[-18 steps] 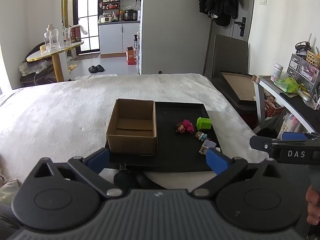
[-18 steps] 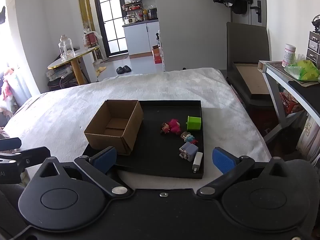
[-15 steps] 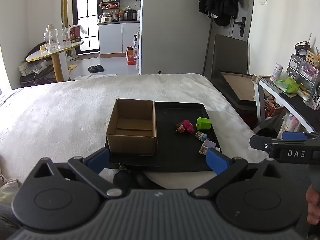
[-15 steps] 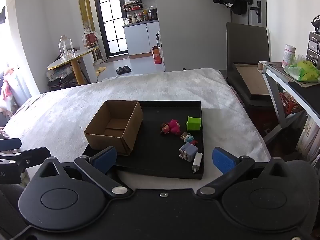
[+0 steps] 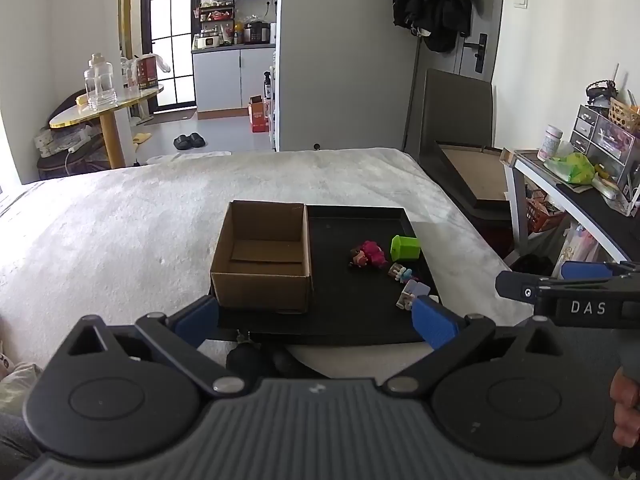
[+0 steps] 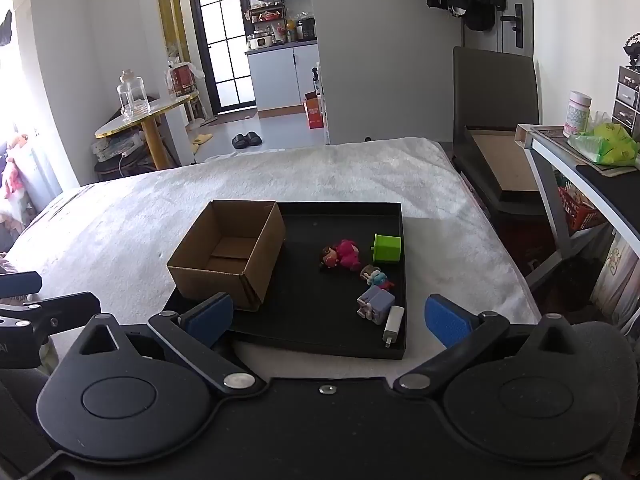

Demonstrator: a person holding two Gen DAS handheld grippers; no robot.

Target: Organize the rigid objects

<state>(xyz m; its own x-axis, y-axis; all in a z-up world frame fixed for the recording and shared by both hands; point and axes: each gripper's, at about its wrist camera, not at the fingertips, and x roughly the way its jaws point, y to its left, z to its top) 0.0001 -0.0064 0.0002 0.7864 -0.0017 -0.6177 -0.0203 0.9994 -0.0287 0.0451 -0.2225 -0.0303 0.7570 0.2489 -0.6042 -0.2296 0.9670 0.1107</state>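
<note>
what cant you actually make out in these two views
- White charger: left wrist view, hidden behind that gripper's right finger.
- Purple block toy: left wrist view, partly covered by the same finger.
- Black tray, near-left corner: right wrist view, behind the left finger.
- Cardboard box floor: both views, near part hidden by its front wall.
- Small figure: too small to identify.

The left gripper's blue pad (image 5: pixel 434 322) is covering part of the lilac block toy (image 5: pixel 414 293) at the black tray's (image 5: pixel 352 216) four o'clock corner.
</note>
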